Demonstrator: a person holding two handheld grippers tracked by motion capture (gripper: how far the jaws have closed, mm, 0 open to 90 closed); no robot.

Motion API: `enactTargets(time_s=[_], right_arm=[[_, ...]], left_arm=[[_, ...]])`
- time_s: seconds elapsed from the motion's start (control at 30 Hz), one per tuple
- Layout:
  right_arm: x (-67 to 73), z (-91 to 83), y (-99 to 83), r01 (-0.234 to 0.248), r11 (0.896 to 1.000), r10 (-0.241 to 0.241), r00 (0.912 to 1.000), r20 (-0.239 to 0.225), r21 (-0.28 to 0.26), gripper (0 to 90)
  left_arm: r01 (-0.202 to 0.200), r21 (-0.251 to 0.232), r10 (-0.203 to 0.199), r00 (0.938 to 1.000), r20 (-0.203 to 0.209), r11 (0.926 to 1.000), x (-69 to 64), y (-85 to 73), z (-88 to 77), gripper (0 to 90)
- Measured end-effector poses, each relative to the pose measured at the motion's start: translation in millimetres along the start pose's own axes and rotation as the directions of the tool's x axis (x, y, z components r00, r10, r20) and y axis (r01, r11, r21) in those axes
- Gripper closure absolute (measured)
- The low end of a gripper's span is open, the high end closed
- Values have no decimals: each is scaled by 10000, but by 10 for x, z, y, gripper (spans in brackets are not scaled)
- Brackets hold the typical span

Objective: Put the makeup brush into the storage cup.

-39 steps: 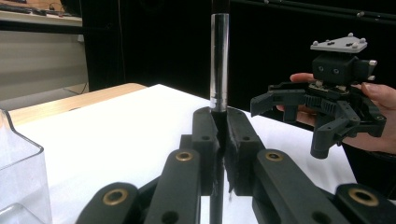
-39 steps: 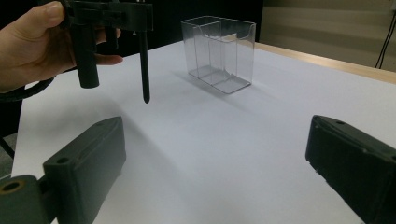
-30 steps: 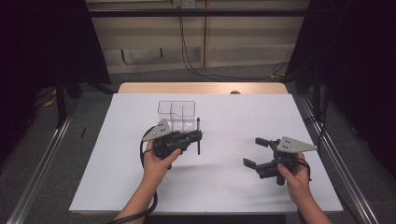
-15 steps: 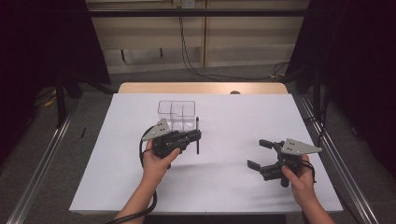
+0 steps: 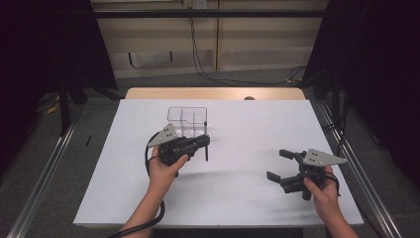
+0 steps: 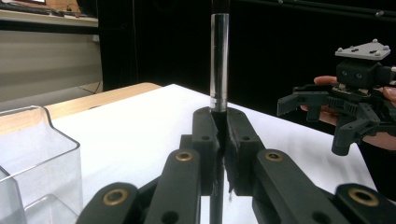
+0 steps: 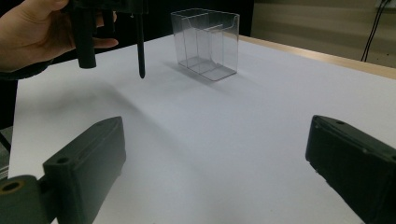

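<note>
Item 1, pen (image 5: 206,148): you held it upright, clamped between the left gripper's (image 5: 204,143) jaws, just at 6 o'clock of the clear organizer (image 5: 187,119), presumably for dropping in, while your right gripper (image 5: 278,165) idled at 4 o'clock, jaws apart.

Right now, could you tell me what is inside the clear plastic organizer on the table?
The clear organizer looks empty: only its dividers show. The pen is clamped in the left hand-held gripper, beside it.
</note>
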State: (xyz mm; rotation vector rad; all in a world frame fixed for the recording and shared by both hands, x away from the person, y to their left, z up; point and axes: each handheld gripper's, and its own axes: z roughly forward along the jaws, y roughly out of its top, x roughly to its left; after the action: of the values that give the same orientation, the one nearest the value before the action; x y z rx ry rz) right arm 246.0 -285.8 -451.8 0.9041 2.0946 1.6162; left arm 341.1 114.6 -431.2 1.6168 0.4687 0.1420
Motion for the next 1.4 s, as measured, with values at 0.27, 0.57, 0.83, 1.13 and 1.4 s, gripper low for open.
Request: enactTargets(time_s=[0.27, 0.57, 0.83, 1.13, 1.4], right_arm=[[-11, -44, -26, 31, 10000, -32, 9999, 102, 74, 47], [-28, -87, -61, 41, 9999, -43, 9997, 235, 94, 47], [-28, -119, -101, 126, 9999, -130, 9994, 306, 112, 47], [-21, -143, -128, 201, 9997, -205, 9993, 313, 136, 47], [-7, -162, -138, 269, 9995, -274, 9992, 297, 170, 46]], left_arm=[[39, -29, -40, 9998, -182, 10000, 52, 4, -38, 835], [-49, 17, 50, 9996, -291, 10000, 80, 47, -55, 835], [-35, 16, 36, 9991, -432, 10000, 129, 54, -71, 835], [11, 16, -10, 9978, -663, 10000, 207, 85, -76, 835], [0, 33, 3, 9970, -777, 10000, 260, 128, -70, 835]])
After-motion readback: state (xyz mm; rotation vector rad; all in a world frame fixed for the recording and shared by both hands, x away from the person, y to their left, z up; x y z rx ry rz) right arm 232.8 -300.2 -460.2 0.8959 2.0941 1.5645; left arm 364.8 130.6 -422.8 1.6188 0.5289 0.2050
